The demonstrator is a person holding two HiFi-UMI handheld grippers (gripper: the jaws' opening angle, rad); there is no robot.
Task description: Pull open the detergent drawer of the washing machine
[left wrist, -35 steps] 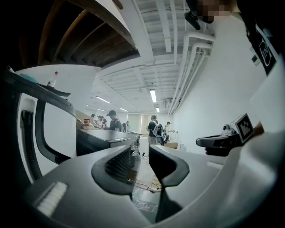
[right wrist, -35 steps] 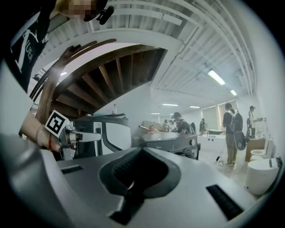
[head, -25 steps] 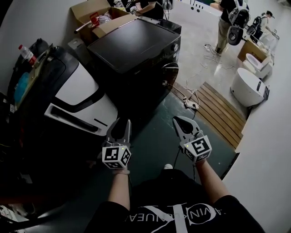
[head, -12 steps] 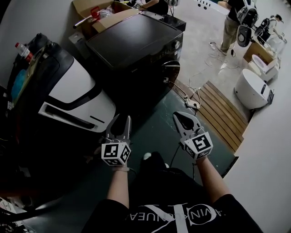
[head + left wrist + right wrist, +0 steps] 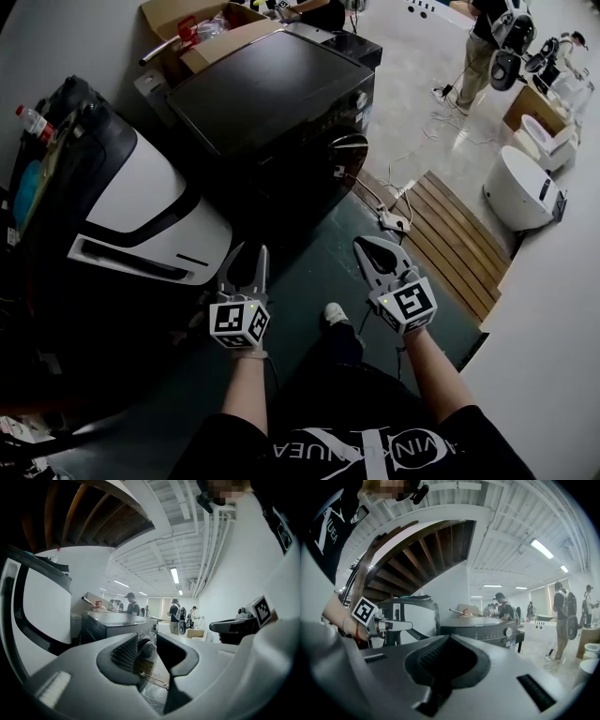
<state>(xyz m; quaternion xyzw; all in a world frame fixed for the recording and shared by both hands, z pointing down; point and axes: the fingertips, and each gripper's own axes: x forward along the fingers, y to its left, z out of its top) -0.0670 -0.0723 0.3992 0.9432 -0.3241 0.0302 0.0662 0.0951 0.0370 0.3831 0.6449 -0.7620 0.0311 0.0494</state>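
While the head view gives only the dark top and round door (image 5: pixel 349 155) of the washing machine (image 5: pixel 272 94), well ahead of both grippers, the right gripper view shows its front panel (image 5: pixel 483 633) and knob (image 5: pixel 507 631), the drawer too small to tell; a cardboard box (image 5: pixel 202 37) behind holds red clutter. The left gripper (image 5: pixel 247 250) has its jaws apart, empty; the right gripper (image 5: pixel 362 244) is clenched on nothing; shirt (image 5: pixel 356 441) lettering reads only partly.

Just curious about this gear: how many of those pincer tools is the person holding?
2: the left tool on the person's left, the right tool on the right, both above the floor. None seem hidden.
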